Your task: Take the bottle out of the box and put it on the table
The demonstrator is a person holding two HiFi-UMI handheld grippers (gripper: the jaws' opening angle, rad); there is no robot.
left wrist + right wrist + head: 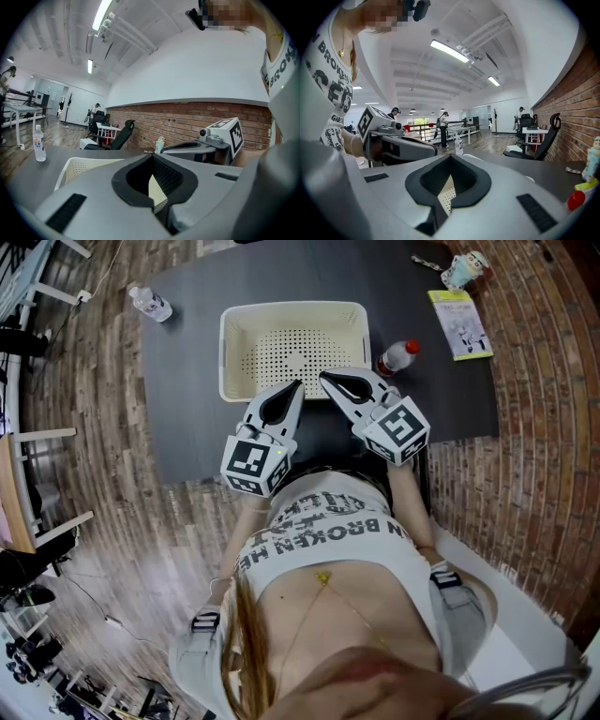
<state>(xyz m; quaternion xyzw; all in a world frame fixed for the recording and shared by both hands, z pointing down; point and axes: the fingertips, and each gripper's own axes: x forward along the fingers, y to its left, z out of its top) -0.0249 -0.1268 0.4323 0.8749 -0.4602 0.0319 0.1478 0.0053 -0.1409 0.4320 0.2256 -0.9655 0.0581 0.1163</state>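
Centrally on the dark counter (pixel 187 381) sits a cream perforated box (pixel 292 308), and everything else is placed around it. The red-capped bottle (pixel 397 356) is outside the box, on the counter just beside its right wall near the front right corner, and appears to stand upright; whether it touches the wall cannot be told. A clear water bottle (pixel 150 304) stands upright well apart from the box, beyond its far left corner at the counter's edge. A yellow booklet (pixel 459 324) lies flat to the right of the box, past the red-capped bottle, and a small pale item (pixel 466 269) sits beyond the booklet. The left gripper (pixel 297 383) and the right gripper (pixel 323 378) are held side by side at the box's near wall, tips pointing toward it and just apart from each other. On each, the fingers are pressed together with nothing between them; the teardrop gap behind the tips frames only the box's perforated wall. The person holding them, in a white printed top (pixel 328 540), stands at the counter's near edge behind the box.
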